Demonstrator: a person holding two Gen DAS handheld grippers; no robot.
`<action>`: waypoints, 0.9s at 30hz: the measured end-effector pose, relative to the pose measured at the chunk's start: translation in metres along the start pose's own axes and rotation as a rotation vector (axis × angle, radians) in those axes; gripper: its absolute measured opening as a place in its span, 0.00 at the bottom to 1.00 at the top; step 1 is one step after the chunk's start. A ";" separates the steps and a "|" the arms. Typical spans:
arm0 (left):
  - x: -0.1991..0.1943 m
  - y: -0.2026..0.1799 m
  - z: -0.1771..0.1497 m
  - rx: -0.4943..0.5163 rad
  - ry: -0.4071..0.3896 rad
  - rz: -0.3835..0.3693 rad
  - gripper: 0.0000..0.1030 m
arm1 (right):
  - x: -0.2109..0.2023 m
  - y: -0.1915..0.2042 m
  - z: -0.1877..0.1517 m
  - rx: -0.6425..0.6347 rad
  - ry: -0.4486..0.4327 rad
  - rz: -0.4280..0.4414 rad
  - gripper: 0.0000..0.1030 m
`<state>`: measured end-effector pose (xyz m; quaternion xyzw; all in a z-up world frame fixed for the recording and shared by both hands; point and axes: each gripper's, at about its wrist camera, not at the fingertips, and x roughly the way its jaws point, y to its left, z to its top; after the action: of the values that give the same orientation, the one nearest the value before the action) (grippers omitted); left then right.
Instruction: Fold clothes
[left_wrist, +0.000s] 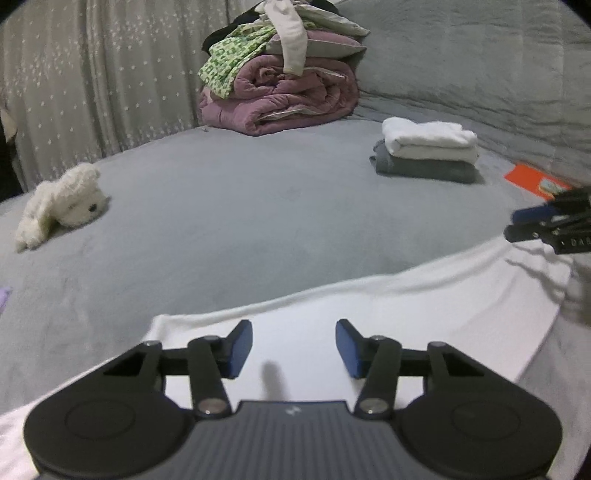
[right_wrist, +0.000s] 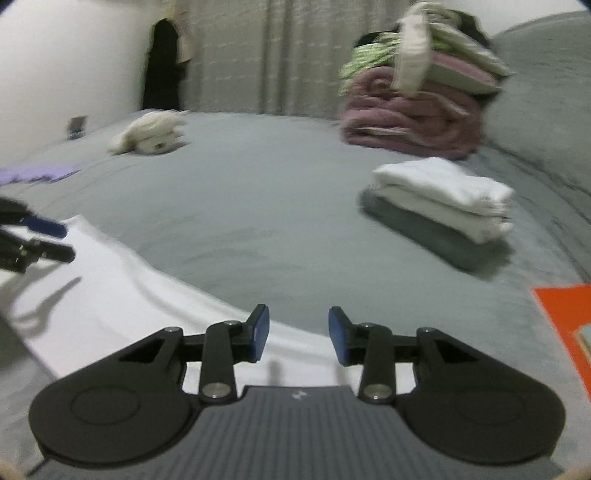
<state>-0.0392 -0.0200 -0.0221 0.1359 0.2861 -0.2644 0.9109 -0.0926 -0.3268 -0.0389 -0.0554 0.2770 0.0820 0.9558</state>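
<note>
A white garment (left_wrist: 388, 314) lies flat on the grey bed; it also shows in the right wrist view (right_wrist: 110, 291). My left gripper (left_wrist: 294, 347) is open and empty, just above the garment's left part. My right gripper (right_wrist: 298, 332) is open and empty, over the garment's far edge at its right end. The right gripper shows at the right edge of the left wrist view (left_wrist: 546, 221). The left gripper shows at the left edge of the right wrist view (right_wrist: 40, 236). A folded white garment (left_wrist: 430, 142) lies on a folded grey one (left_wrist: 424, 170) further back.
A pile of pink blanket and mixed clothes (left_wrist: 280, 74) stands at the back. A white plush toy (left_wrist: 62, 203) lies at the left. An orange book (right_wrist: 565, 314) lies at the right. A purple cloth (right_wrist: 33, 173) lies at the far left. Curtains hang behind the bed.
</note>
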 end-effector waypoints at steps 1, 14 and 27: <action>-0.006 0.003 -0.001 0.010 0.005 0.005 0.50 | 0.001 0.005 0.001 -0.012 0.004 0.030 0.39; -0.057 0.034 -0.049 0.018 0.033 -0.074 0.50 | 0.002 0.092 0.015 -0.177 0.050 0.441 0.39; -0.066 0.027 -0.086 0.180 0.036 -0.089 0.23 | 0.011 0.145 -0.006 -0.426 0.080 0.514 0.10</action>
<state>-0.1086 0.0626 -0.0492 0.2093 0.2833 -0.3265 0.8771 -0.1138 -0.1837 -0.0583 -0.1856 0.2958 0.3741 0.8591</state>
